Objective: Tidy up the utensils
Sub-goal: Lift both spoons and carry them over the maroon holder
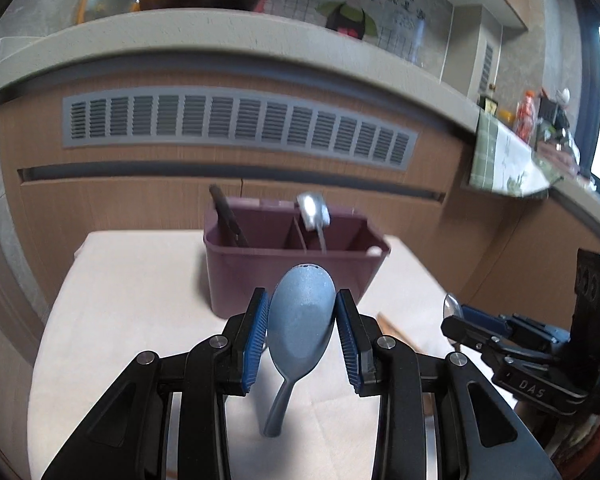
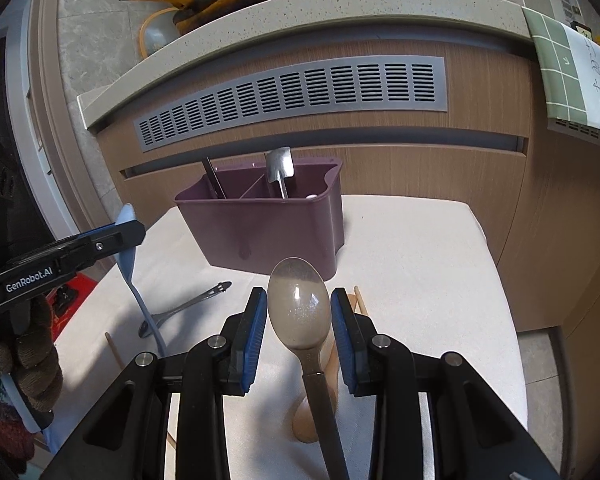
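My left gripper (image 1: 302, 312) is shut on the bowl of a blue spoon (image 1: 300, 320), handle hanging down above the white table (image 1: 140, 300). My right gripper (image 2: 299, 312) is shut on the bowl of a metal spoon (image 2: 300, 308) with a dark handle. A purple divided utensil caddy (image 1: 288, 276) stands just beyond both; it also shows in the right wrist view (image 2: 260, 224). It holds a silver utensil (image 1: 314, 210) and a dark utensil (image 1: 228, 216). The left gripper with the blue spoon (image 2: 128, 248) shows at the left of the right wrist view.
On the table lie a small metal utensil (image 2: 184, 308), a wooden spoon (image 2: 316, 412) and chopsticks (image 2: 360, 300). A wooden cabinet with a grey vent (image 1: 236, 128) and a counter stand behind the table. The right gripper (image 1: 456, 316) shows at the right of the left wrist view.
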Available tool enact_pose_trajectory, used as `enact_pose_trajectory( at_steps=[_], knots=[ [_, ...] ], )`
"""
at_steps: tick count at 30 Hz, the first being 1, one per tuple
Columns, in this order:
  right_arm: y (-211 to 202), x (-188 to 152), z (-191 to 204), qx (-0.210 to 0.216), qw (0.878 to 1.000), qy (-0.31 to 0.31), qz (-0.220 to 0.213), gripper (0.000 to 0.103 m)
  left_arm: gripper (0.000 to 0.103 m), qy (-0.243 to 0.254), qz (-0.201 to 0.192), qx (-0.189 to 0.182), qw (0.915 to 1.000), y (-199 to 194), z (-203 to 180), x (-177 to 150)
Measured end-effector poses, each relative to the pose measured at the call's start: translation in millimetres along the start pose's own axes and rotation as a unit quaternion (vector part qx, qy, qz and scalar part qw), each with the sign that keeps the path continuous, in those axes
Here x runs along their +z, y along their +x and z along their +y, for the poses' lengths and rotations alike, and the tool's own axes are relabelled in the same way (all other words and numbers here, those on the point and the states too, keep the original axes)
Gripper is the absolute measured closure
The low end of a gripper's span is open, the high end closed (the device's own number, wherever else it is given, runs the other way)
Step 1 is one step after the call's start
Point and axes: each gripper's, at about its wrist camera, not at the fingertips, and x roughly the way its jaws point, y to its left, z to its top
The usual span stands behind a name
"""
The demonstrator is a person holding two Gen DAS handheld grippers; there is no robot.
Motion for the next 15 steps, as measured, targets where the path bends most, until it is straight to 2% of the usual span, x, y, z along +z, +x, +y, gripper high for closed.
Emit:
enact_pose_trajectory(
  at_steps=[4, 7, 11, 15],
  knots=[
    [-14.2, 20.9, 5.3, -0.001, 0.999, 0.004, -0.042, 0.074, 0.068, 0.008, -0.077, -0.008, 0.9969, -33.8, -8.8, 44.1],
    [-38.2, 67.1, 18.4, 0.014, 0.995, -0.012, -0.102, 0.074, 0.068, 0.003, -0.124, -0.027, 0.9919, -51.9, -11.3, 95.9],
    [-64.3, 144.0, 32.4, 0.038, 0.982, -0.025, -0.185, 0.074, 0.068, -0.023, -0.162, -0.032, 0.9861, -53.6, -0.6, 147.5],
    [-52.2, 183.8, 32.5, 0.044, 0.977, -0.007, -0.207, 0.074, 0.068, -0.049, -0.162, -0.038, 0.9848, -33.8, 23.3, 156.3]
  ],
)
